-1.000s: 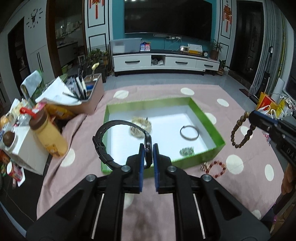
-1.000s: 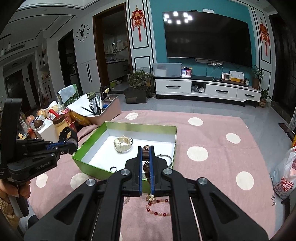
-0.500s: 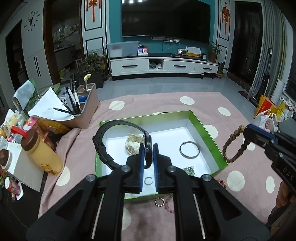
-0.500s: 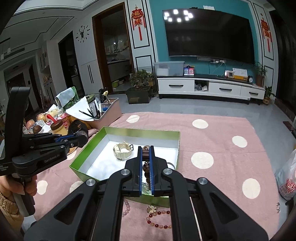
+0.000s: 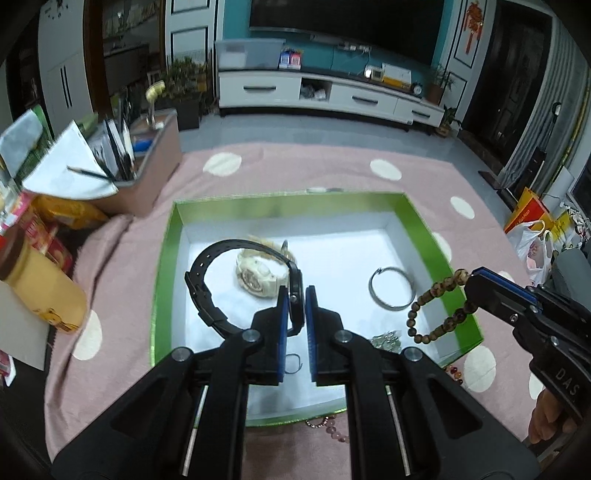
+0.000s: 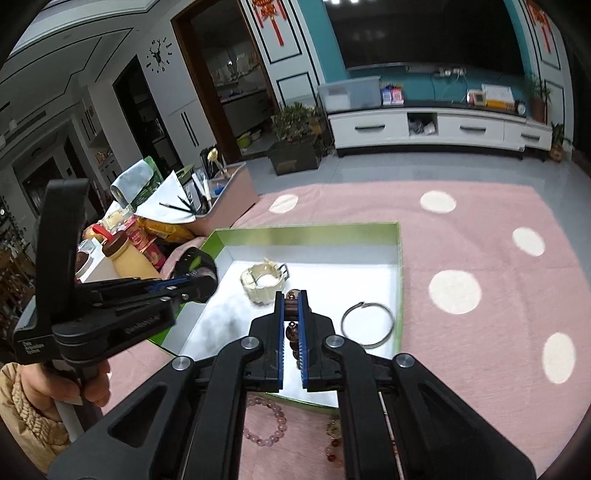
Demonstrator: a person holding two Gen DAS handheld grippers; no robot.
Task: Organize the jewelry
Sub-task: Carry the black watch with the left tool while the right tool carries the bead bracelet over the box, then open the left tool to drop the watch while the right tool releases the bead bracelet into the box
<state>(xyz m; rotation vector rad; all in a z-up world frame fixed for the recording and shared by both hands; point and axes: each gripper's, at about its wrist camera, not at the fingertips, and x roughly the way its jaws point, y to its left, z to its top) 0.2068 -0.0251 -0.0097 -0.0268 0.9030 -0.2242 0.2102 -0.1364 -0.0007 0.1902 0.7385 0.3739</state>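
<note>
Pink spotted cloth (image 5: 303,177); left fingers (image 5: 282,314) pinch black watch (image 5: 207,295); right fingers (image 6: 301,317) pinch bead bracelet (image 5: 439,306).

A teal wall (image 6: 424,79) at the far end carries a dark television (image 5: 343,22) above a long white cabinet (image 5: 328,94). Grey tile floor (image 6: 369,168) lies before it. A deer-shaped clock (image 6: 159,56) hangs far left, beside an open doorway (image 6: 229,85).

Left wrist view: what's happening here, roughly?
A person is sorting jewelry into a green box. The left hand-held gripper is shut on a black watch above the box; the right hand-held gripper is shut on a brown bead bracelet. A cream watch and silver bangle lie inside.
</note>
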